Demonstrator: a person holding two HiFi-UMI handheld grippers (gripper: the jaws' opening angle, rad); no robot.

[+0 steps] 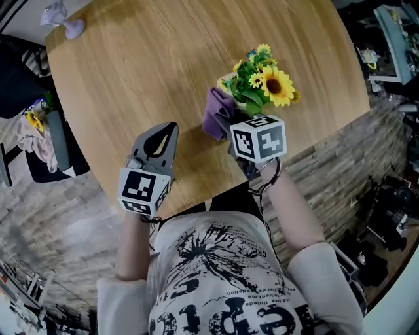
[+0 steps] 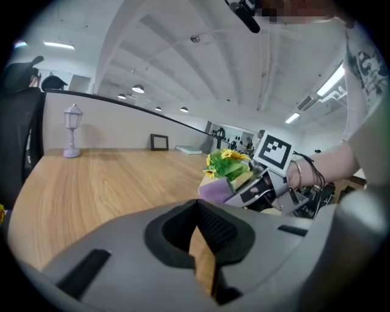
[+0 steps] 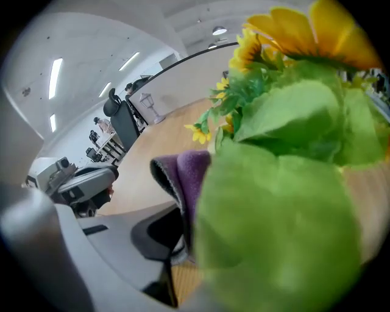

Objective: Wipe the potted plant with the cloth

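Note:
The potted plant, sunflowers over green leaves, stands on the round wooden table near its front right edge. My right gripper is shut on a folded purple cloth, which lies against the plant's left side. In the right gripper view the cloth stands up between the jaws and a blurred green leaf fills the foreground. My left gripper is shut and holds nothing, hovering over the table left of the cloth. The left gripper view shows its closed jaws, with the cloth and plant beyond.
A small lavender lamp stands at the table's far left edge. A picture frame sits at the far rim. A black chair is left of the table, and equipment crowds the floor at right.

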